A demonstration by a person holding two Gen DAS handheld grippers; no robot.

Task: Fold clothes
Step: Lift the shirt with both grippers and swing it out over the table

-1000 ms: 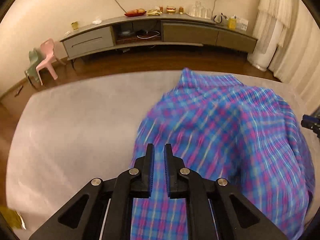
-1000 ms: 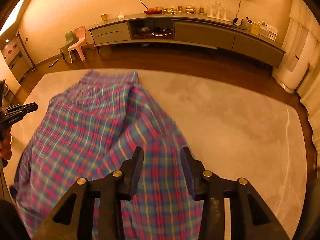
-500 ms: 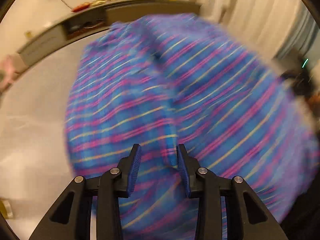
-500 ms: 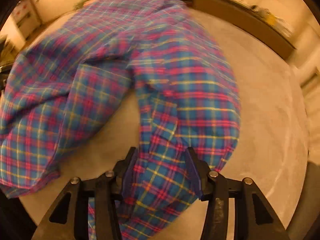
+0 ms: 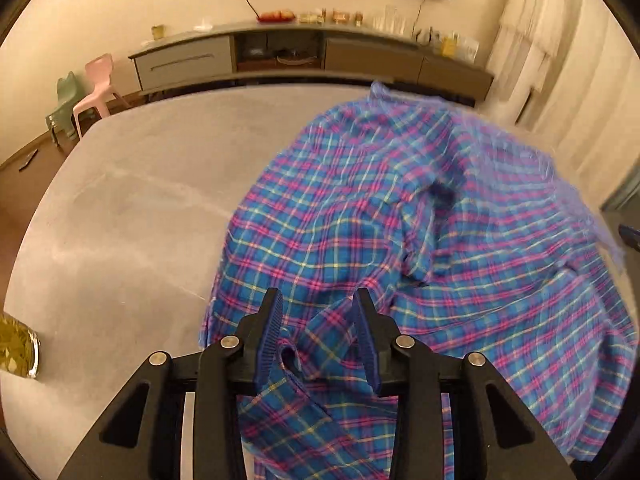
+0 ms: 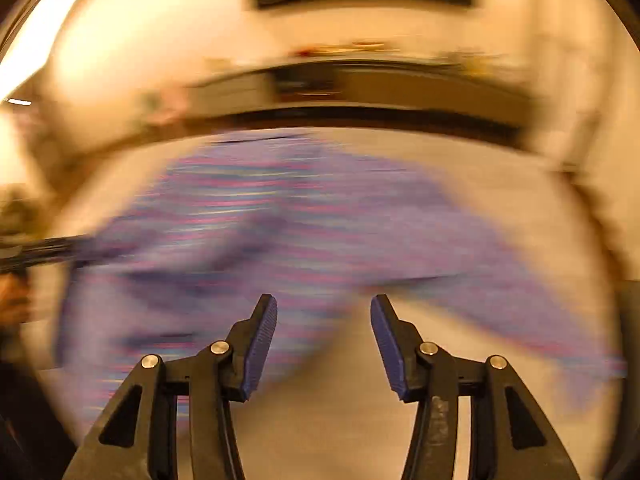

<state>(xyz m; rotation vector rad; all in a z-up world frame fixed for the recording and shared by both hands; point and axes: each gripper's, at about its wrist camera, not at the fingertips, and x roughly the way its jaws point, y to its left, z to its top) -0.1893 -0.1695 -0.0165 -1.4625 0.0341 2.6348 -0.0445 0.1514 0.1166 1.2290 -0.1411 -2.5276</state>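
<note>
While both grippers gape, the plaid shirt (image 5: 420,240) drapes between the left gripper (image 5: 318,320) fingers, ahead of the right gripper (image 6: 323,322).

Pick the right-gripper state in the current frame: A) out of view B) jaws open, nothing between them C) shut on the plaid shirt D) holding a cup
B: in the right wrist view the right gripper has its jaws spread wide with only bare grey surface in the gap, and the blurred plaid shirt lies beyond the fingertips rather than between them.
</note>
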